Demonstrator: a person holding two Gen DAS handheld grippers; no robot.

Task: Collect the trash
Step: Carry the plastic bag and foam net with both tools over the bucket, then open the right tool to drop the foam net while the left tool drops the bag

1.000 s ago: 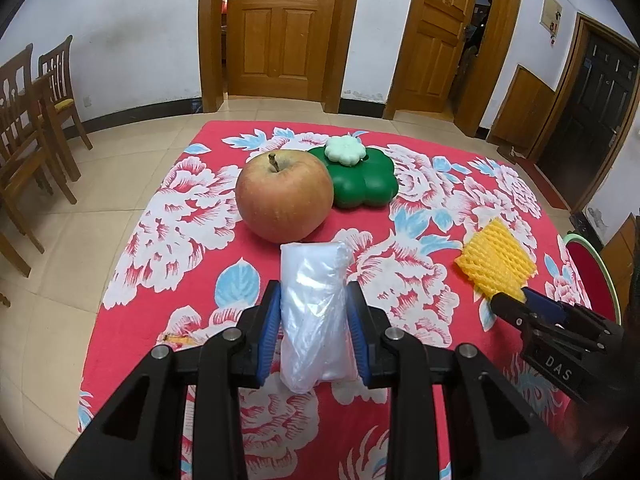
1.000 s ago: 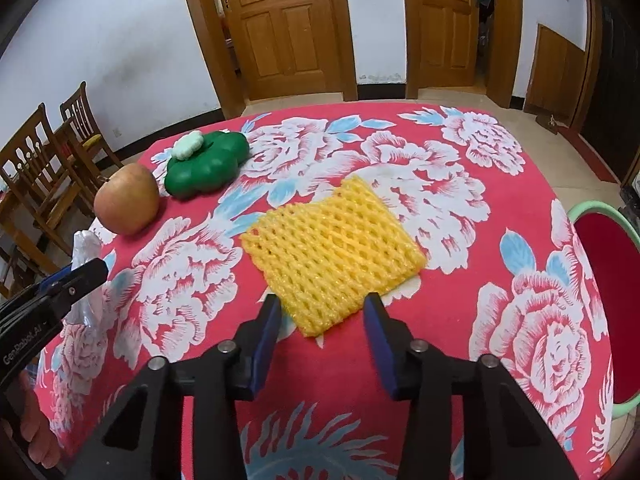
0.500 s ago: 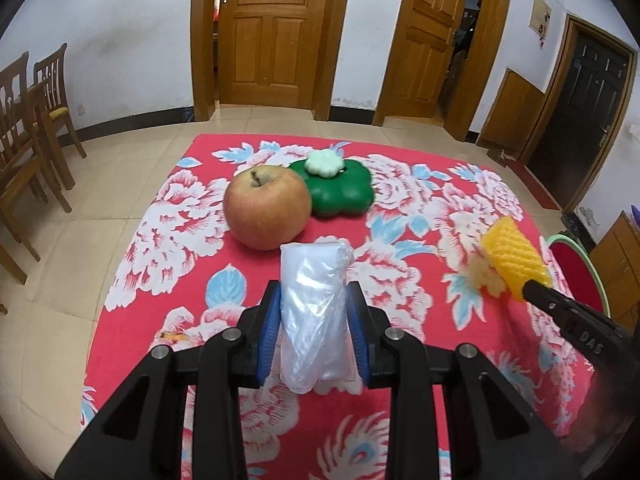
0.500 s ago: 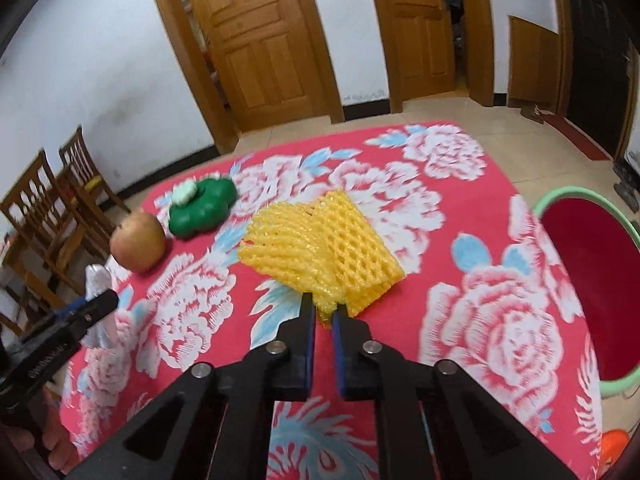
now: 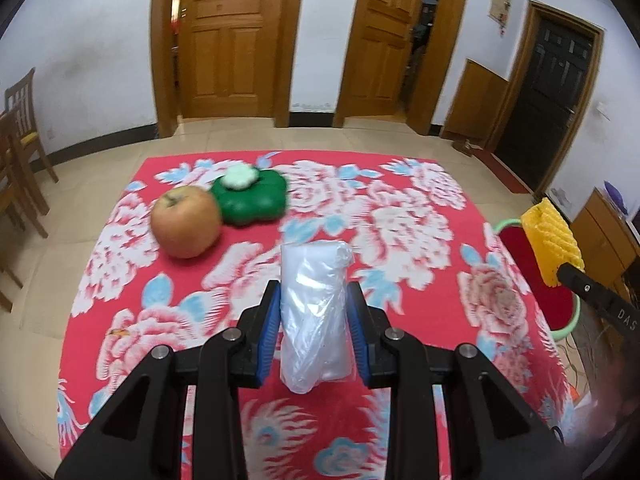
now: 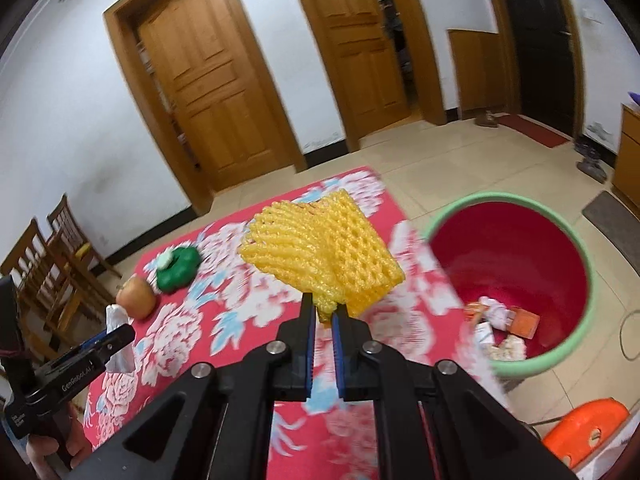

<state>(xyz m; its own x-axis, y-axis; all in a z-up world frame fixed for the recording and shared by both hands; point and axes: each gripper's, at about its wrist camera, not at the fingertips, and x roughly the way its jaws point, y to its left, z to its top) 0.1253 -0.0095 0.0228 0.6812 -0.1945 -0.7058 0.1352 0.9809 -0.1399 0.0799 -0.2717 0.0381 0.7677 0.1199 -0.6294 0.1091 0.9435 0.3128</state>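
Note:
My left gripper [image 5: 314,308] is shut on a crumpled clear plastic bag [image 5: 314,304], held above the table with the red flowered cloth [image 5: 400,248]. In the right wrist view my right gripper [image 6: 323,312] is shut on a corner of a yellow foam fruit net [image 6: 320,244], lifted off the cloth near the table's right edge. The same net [image 5: 554,240] shows at the far right of the left wrist view. A red bin with a green rim [image 6: 516,264] stands on the floor to the right of the table, with some scraps [image 6: 500,328] at its bottom.
An apple [image 5: 186,226] and a green flower-shaped container with a pale lid [image 5: 252,196] sit at the table's far left. Wooden chairs [image 6: 48,264] stand left of the table. An orange plastic object [image 6: 588,424] lies on the floor near the bin. Wooden doors line the far wall.
My right gripper closed on the yellow net, lifted it off the cloth and carried it right toward the bin. My left gripper rose with the plastic bag still held.

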